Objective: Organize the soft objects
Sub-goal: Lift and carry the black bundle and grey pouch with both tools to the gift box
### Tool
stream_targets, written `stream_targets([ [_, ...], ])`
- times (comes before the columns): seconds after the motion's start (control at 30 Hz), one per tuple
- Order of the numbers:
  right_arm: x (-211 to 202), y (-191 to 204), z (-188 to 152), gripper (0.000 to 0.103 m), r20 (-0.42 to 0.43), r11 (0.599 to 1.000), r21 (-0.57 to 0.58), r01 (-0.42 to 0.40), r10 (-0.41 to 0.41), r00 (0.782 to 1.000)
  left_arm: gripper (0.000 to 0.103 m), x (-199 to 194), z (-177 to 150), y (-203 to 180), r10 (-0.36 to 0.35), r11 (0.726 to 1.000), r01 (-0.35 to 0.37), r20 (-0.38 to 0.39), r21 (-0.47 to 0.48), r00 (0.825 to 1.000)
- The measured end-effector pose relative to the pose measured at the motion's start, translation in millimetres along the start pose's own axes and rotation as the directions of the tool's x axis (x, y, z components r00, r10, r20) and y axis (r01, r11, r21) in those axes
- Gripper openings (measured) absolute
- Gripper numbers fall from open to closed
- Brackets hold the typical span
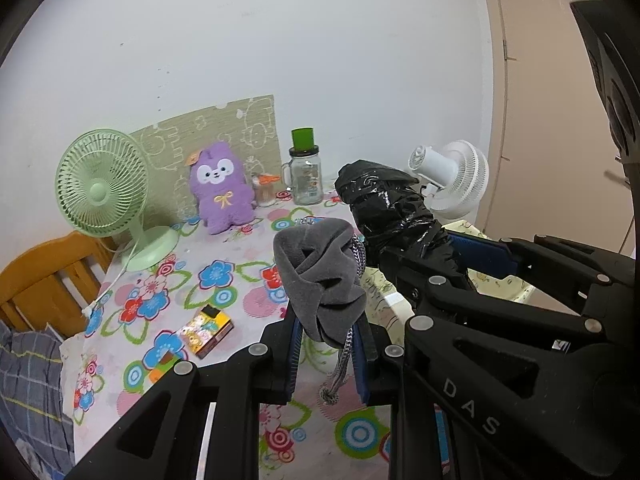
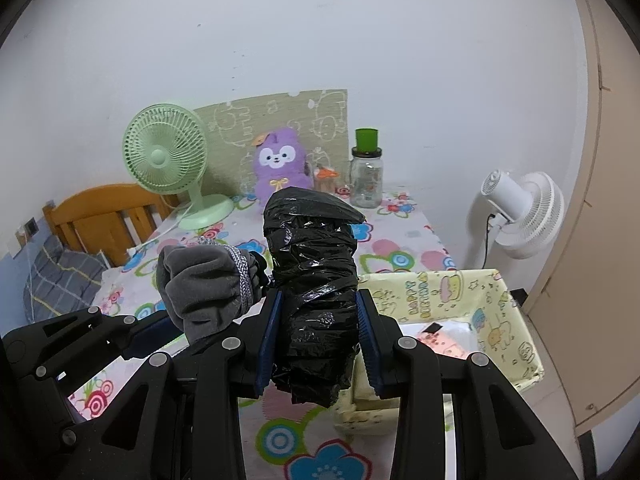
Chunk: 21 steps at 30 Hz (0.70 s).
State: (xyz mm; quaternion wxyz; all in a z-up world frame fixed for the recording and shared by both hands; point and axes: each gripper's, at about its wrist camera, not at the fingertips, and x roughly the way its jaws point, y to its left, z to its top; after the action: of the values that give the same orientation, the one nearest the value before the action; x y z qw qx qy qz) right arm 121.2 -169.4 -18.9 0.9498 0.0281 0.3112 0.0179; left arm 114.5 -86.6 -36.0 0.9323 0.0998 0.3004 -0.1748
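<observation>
Nearest, my left hand-held gripper [image 1: 329, 354] pinches a grey pouch [image 1: 320, 276] by its lower folds, its cord [image 1: 340, 364] dangling between the jaws. My right hand-held gripper [image 2: 318, 344] clamps a black roll [image 2: 314, 280] at mid-length. Both soft things hang above the table [image 2: 400, 256], touching or nearly so.

Risks, as I judge them:
- The pouch is held by little cloth; a tug could let it slip out.
- The slick film of the roll may slide through the pads and drop outside the box [image 2: 516, 320], which stands just to the right.
- The cord could snag on the right gripper.

Farther back, the plush [image 2: 280, 168], jar [image 2: 366, 180] and green fan [image 2: 168, 156] stand well apart from both grippers.
</observation>
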Motion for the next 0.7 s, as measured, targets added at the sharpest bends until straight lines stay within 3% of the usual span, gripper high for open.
stream_targets([
  [0.7,16,-63,-1,0.04,-0.042,0.995,0.059,0.078,-0.076,0.996,0.021,40,21,-48,-0.086,0.995,0.088,-0.038,0.051,0.996],
])
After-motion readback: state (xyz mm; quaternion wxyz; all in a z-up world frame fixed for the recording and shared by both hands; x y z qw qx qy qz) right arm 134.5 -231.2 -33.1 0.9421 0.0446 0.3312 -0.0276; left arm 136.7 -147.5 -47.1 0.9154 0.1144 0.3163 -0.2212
